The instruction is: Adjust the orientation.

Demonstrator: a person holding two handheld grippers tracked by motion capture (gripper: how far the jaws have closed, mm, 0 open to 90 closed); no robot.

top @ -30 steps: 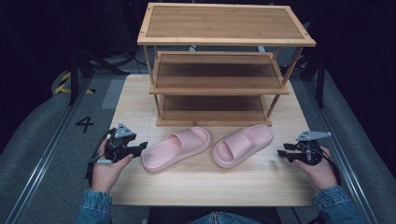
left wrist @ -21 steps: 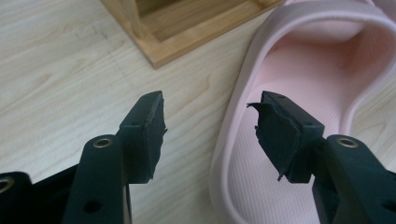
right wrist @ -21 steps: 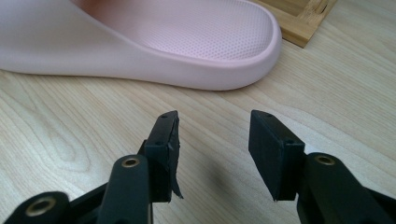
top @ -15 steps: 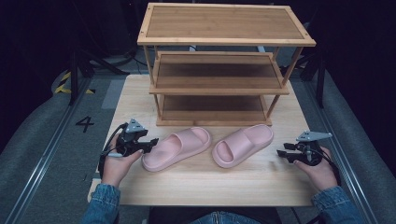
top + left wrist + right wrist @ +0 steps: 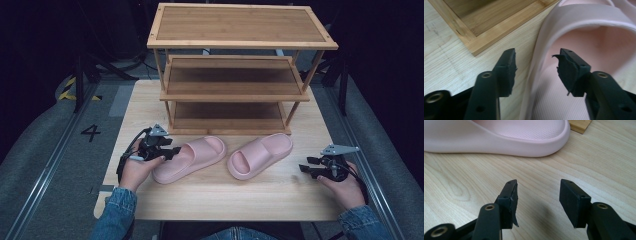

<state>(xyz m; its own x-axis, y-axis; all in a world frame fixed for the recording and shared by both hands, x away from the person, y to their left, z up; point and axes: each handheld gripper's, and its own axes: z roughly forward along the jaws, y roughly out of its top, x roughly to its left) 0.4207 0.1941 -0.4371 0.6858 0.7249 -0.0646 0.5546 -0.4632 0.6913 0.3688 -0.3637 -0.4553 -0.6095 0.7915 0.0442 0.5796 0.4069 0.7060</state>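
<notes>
Two pink slippers lie side by side on the wooden table (image 5: 215, 195), in front of a three-tier bamboo shoe rack (image 5: 235, 95). My left gripper (image 5: 172, 151) is at the near edge of the left slipper (image 5: 195, 156). In the left gripper view its jaws straddle the side rim of the slipper (image 5: 594, 30), one outside over the table and one over the footbed. My left gripper (image 5: 536, 62) has just been closing, but its pads stand off the rim. My right gripper (image 5: 306, 169) sits right of the right slipper (image 5: 260, 155). Its jaws have just been opening, with nothing between them (image 5: 539, 192).
The rack's bottom shelf (image 5: 486, 22) lies just beyond the left slipper. In the right gripper view the heel of the right slipper (image 5: 499, 135) is ahead, with a rack foot (image 5: 580, 125) behind it. Bare table stretches along the front edge. Dark floor surrounds the table.
My left hand has moved right and slightly down, from the table's left side up to the left slipper's rim. The right hand has stayed in place.
</notes>
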